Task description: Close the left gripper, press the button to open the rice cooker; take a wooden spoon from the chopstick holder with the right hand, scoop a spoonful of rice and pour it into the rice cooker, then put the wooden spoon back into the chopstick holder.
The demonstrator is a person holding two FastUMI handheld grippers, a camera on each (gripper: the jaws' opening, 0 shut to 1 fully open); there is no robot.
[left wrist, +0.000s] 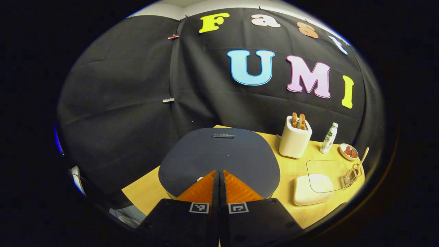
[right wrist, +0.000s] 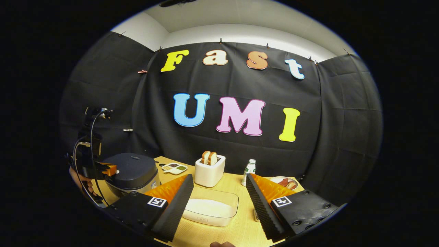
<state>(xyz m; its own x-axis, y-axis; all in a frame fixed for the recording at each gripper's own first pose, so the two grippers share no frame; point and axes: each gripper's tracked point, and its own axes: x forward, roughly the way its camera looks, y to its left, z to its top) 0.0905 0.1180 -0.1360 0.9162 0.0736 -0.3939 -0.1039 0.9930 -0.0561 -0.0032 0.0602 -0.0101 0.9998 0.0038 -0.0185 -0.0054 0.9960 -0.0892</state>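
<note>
The dark rice cooker (left wrist: pixel 219 151) sits with its lid down right in front of my left gripper (left wrist: pixel 219 172), whose fingers are pressed together with nothing between them, tips over the lid's front edge. In the right gripper view the left gripper (right wrist: pixel 108 169) sits at the cooker's (right wrist: pixel 133 171) front rim, held by a hand (right wrist: pixel 82 185). A wooden spoon (left wrist: pixel 363 158) stands in the wire chopstick holder (left wrist: pixel 351 176) at the far right. My right gripper (right wrist: pixel 219 176) is open above the clear container of white rice (right wrist: pixel 210 207).
A white toaster (right wrist: pixel 210 169) with two slices of bread stands mid-table, a small bottle (right wrist: pixel 250 169) and a plate of food (right wrist: pixel 284 182) to its right. A small divided dish (right wrist: pixel 174 167) lies behind the cooker. The wooden table (left wrist: pixel 144 192) ends near the cooker's left.
</note>
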